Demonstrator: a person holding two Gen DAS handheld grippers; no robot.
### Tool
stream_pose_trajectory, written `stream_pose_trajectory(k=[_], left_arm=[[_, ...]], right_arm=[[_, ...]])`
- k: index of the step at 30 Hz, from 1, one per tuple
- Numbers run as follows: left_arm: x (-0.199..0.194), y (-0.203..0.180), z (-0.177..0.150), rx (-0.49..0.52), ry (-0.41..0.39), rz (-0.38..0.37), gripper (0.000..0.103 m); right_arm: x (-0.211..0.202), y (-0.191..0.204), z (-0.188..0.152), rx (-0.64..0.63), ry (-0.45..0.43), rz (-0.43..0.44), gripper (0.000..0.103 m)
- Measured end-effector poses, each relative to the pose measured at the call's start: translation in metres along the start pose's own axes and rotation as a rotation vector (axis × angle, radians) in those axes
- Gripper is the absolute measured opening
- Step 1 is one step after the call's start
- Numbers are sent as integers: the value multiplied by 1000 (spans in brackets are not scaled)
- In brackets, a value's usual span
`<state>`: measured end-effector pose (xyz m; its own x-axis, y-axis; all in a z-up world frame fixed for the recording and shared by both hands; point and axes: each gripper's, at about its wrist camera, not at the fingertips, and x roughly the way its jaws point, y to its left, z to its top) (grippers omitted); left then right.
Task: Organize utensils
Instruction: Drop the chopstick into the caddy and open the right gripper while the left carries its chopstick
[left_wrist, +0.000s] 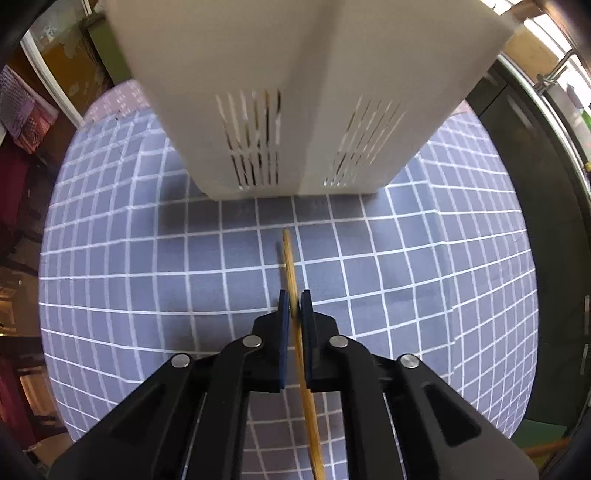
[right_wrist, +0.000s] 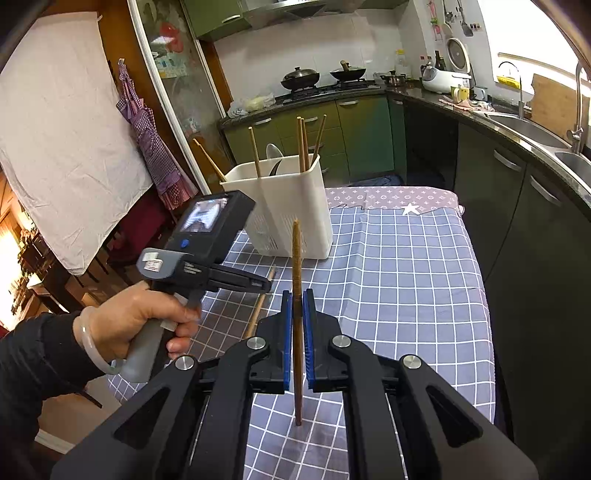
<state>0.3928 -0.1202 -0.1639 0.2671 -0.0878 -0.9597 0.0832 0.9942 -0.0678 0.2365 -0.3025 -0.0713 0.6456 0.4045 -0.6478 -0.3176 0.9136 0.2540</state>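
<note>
A white slotted utensil holder (right_wrist: 291, 210) stands on the checked tablecloth (right_wrist: 406, 280), with several chopsticks (right_wrist: 303, 146) and a spoon (right_wrist: 275, 153) in it. It fills the top of the left wrist view (left_wrist: 295, 92). My left gripper (left_wrist: 294, 302) is shut on a light wooden chopstick (left_wrist: 290, 266) lying low over the cloth, just in front of the holder. From the right wrist view the left gripper (right_wrist: 267, 285) is left of the holder's base. My right gripper (right_wrist: 297, 295) is shut on a darker brown chopstick (right_wrist: 296, 254) held upright.
The table's left edge (right_wrist: 229, 254) runs near the person's hand (right_wrist: 147, 317). Dark cabinets (right_wrist: 517, 206) and a sink counter (right_wrist: 524, 125) flank the right side. A stove with pans (right_wrist: 321, 77) is at the back. A white cloth (right_wrist: 62, 140) hangs left.
</note>
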Motion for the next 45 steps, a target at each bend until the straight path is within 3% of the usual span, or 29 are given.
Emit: stream_pose_trajectory(k=[7,18,30,36,45], left_arm=[[-61,5,-18,57,-120,-25,6],[-148,26,-71,119,-312,-62,6],[-179,32,-111,184,-406,-65,6],[-184,31,-117,206,-416,-74,6],[-186,35,-119,210,-423,-80,6]], right_arm=[[-5,3,0,-3,-9,0,7],[-2,10,0,-23,1,-13,7],[7,25,9,-66,24,-25,7],[-2,37,40,-101,-11,-17,7],[-38,63,135,-125,-171,23,7]])
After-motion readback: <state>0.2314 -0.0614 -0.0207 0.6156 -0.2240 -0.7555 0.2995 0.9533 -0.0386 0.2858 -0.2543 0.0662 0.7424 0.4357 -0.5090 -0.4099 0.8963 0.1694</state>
